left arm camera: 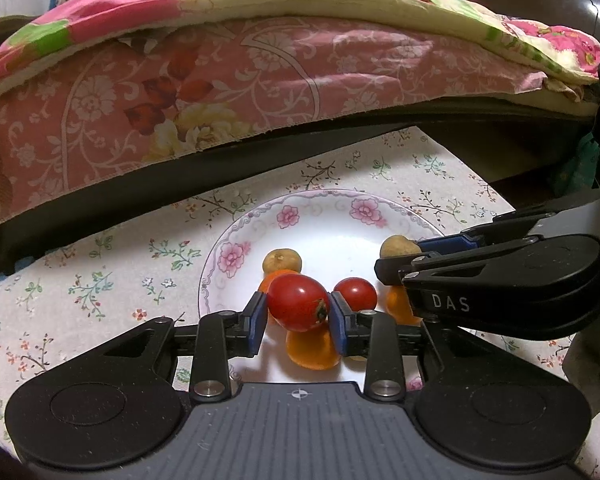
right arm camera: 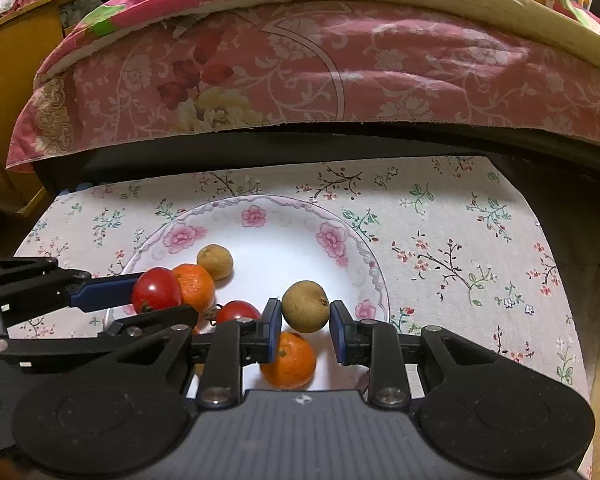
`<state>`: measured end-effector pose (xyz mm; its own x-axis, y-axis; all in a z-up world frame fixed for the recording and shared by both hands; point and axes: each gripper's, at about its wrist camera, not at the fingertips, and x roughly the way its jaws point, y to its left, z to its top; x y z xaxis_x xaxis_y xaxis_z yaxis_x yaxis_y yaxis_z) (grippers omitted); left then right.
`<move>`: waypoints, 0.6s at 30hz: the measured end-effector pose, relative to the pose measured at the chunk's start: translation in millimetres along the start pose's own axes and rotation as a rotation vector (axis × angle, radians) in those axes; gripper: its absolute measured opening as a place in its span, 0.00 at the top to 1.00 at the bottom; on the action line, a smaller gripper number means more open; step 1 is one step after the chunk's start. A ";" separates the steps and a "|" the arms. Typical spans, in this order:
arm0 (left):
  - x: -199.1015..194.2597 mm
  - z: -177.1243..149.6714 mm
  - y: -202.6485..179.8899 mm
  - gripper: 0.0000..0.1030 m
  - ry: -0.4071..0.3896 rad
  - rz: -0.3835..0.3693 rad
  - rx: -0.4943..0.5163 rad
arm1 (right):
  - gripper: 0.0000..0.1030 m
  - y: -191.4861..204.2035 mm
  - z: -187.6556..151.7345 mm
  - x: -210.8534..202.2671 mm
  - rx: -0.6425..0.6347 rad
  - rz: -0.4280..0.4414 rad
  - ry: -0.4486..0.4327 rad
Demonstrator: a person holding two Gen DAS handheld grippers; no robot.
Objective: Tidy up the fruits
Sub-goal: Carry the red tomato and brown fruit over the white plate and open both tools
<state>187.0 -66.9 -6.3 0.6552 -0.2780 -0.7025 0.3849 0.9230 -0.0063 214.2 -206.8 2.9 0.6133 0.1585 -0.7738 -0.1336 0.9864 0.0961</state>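
A white plate with pink flowers (left arm camera: 332, 236) (right arm camera: 284, 248) lies on a floral cloth. My left gripper (left arm camera: 298, 305) is shut on a red tomato (left arm camera: 296, 306) just above the plate's near side. In the right wrist view that gripper (right arm camera: 164, 300) and its tomato (right arm camera: 156, 290) come in from the left. My right gripper (right arm camera: 306, 312) is shut on a brown round fruit (right arm camera: 305, 307) over an orange (right arm camera: 288, 360). From the left wrist it reaches in from the right (left arm camera: 398, 258). A second tomato (left arm camera: 355, 293), another brown fruit (left arm camera: 282, 261) and more oranges (left arm camera: 312, 350) lie on the plate.
The floral cloth (right arm camera: 460, 240) covers a small table that ends at a dark edge on the right. Right behind the table rises a bed with a pink flowered quilt (left arm camera: 220, 92). A yellow wooden cabinet (right arm camera: 12, 100) stands at the far left.
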 end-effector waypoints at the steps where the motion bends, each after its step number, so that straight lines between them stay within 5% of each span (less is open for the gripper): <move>1: 0.3 0.0 0.3 0.59 0.001 0.000 -0.002 | 0.74 -0.2 0.0 0.0 0.001 0.000 0.000; 9: 2.5 1.1 0.8 0.52 0.007 0.006 -0.005 | 0.74 -3.0 0.2 1.5 0.015 -0.003 -0.008; 11: 2.5 1.1 -0.4 0.35 0.006 -0.006 -0.002 | 0.73 -3.2 1.0 0.9 0.019 0.000 -0.013; 18: -0.2 1.8 -9.0 0.38 0.000 0.028 0.038 | 0.69 -0.4 1.3 -2.4 0.010 0.001 -0.033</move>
<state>184.5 -75.6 -4.9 0.6664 -0.2522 -0.7016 0.3908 0.9196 0.0405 213.7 -207.5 5.5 0.6384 0.1604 -0.7528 -0.1262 0.9866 0.1032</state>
